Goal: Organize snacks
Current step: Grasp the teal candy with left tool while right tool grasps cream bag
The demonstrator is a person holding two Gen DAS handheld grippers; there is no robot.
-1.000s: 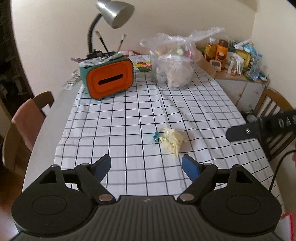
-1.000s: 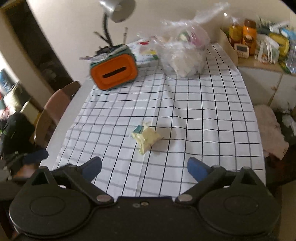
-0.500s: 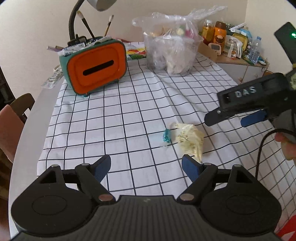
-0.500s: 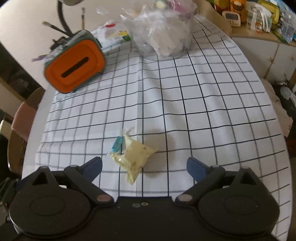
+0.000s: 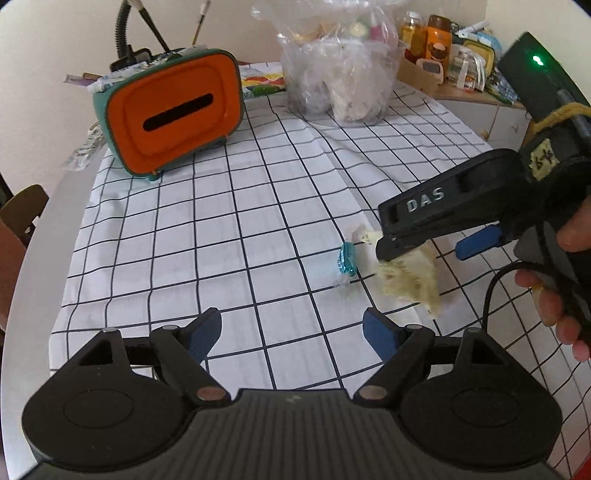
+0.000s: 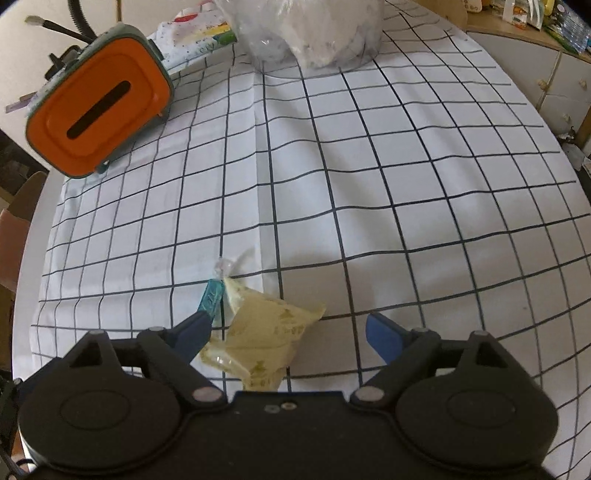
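- Looking through the left wrist view: the left hand-held gripper (image 5: 291, 330) hovers released over the surface covered by a white black-grid tablecloth (image 5: 207, 236), nothing between its blue fingers.
- The right hand-held gripper (image 5: 424, 245) has swung in from the right edge over the last second and now straddles the crumpled pale-yellow plastic snack packet (image 5: 410, 282). Its near black finger hides the packet's top, so contact cannot be confirmed here.
- A small teal foil-wrapped candy (image 5: 346, 260) lies just beside the packet, untouched.
- Moving to the right wrist view: the right hand-held gripper (image 6: 286, 332) is released, jaws spread wide, and has descended; the packet (image 6: 266, 332) sits between them, nearer the left finger. The candy (image 6: 211, 298) lies at that finger's tip.
- Judgement: a grasp looks imminent; nothing is sorted yet.
- The packet's near end is cut off by the gripper body. The clear plastic bag of snacks (image 6: 310, 33) is cropped at the top, contents indistinct.
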